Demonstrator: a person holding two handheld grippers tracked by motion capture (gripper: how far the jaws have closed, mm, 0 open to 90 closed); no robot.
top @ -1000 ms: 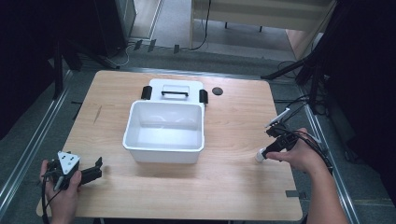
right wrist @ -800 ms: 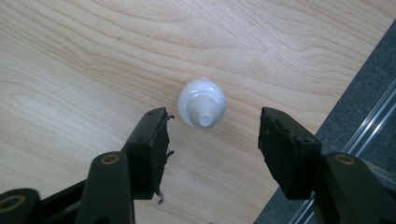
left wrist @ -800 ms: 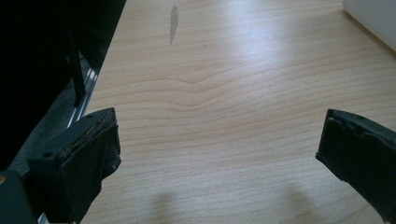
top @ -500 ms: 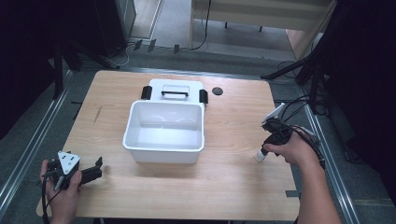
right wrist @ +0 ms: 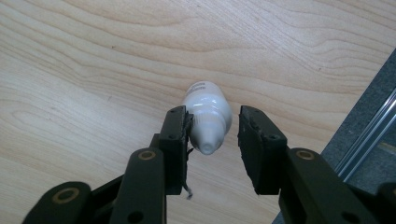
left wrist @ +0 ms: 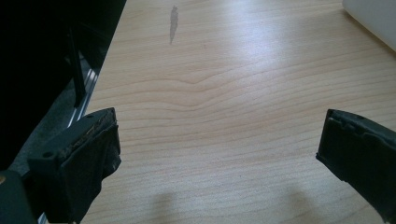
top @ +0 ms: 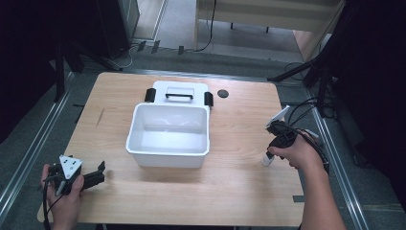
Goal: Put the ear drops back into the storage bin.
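A small white bottle (right wrist: 208, 116) lies on the wooden table (top: 239, 182) near its right edge, nozzle towards my right gripper (right wrist: 214, 114). The jaws straddle it and have just been closing. The left pad (right wrist: 180, 135) touches the bottle; a thin gap stays at the right pad. In the high view a hand holds this gripper (top: 269, 154) pointing down over the bottle (top: 266, 160). At the table's front left corner my left gripper (top: 99, 173) rests in the other hand. Its jaws (left wrist: 219, 135) stand wide apart over bare wood, nothing between them.
A white open bin (top: 135, 125) stands in the middle of the table, with its white lid (top: 179, 87) and black handle just behind it. A small black disc (top: 222, 93) lies at the back. Metal rails run along both table sides.
The right hand has shifted slightly left and down over the bottle, and its jaws have narrowed around it. The left hand and gripper have kept still.
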